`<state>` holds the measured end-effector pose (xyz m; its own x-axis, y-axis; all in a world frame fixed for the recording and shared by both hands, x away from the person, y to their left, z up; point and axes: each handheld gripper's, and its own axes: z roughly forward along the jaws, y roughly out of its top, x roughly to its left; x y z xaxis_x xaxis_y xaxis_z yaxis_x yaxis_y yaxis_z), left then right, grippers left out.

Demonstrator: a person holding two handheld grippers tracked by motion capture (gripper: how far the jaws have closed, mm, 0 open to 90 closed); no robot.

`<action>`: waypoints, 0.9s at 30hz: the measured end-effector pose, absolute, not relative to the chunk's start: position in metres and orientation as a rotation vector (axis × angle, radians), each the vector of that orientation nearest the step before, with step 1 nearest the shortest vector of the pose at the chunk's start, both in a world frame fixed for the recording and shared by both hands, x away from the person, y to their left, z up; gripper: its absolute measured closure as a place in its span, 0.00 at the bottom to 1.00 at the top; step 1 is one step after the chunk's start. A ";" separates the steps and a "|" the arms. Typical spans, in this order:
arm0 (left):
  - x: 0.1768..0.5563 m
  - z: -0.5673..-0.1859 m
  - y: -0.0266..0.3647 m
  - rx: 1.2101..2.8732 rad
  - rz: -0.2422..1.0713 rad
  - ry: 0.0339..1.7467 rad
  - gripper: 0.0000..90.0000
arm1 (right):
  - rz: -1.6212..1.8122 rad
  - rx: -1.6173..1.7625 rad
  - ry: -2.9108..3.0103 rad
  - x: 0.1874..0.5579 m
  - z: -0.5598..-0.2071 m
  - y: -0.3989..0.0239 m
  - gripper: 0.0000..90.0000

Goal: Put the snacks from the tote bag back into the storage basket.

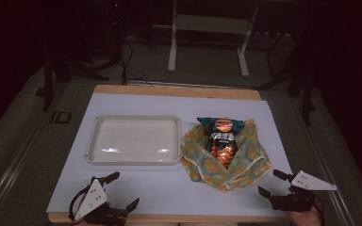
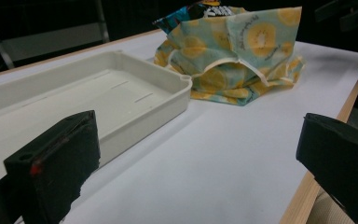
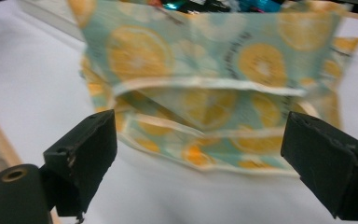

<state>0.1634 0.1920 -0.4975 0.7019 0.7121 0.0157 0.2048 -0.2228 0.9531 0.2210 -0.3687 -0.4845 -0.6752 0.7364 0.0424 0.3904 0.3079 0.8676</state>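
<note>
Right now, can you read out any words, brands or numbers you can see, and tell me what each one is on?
"ID": on the grey floor left of the table, in the high view.
Chip bag: round logo and white lettering, too blurred to read.
Lemon-print cloth bag: a line of small print, too small to read.
White tray: no text.

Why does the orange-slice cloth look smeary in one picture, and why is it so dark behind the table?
In the right gripper view the fruit-print cloth is motion-blurred; the left gripper view shows it sharper. In the high view the lit table is bright, the room behind dark, with glare on the white tray.
</note>
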 end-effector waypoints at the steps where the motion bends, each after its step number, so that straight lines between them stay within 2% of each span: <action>1: 0.163 -0.497 0.192 1.768 0.553 0.730 0.00 | 1.316 0.973 2.235 0.222 -0.482 -0.364 0.12; 12: 0.159 -0.499 0.190 1.793 0.549 0.723 0.00 | 1.392 0.859 2.216 0.231 -0.458 -0.350 0.12; 27: 0.165 -0.501 0.188 1.799 0.546 0.693 0.00 | 1.468 0.797 2.161 0.263 -0.421 -0.344 0.15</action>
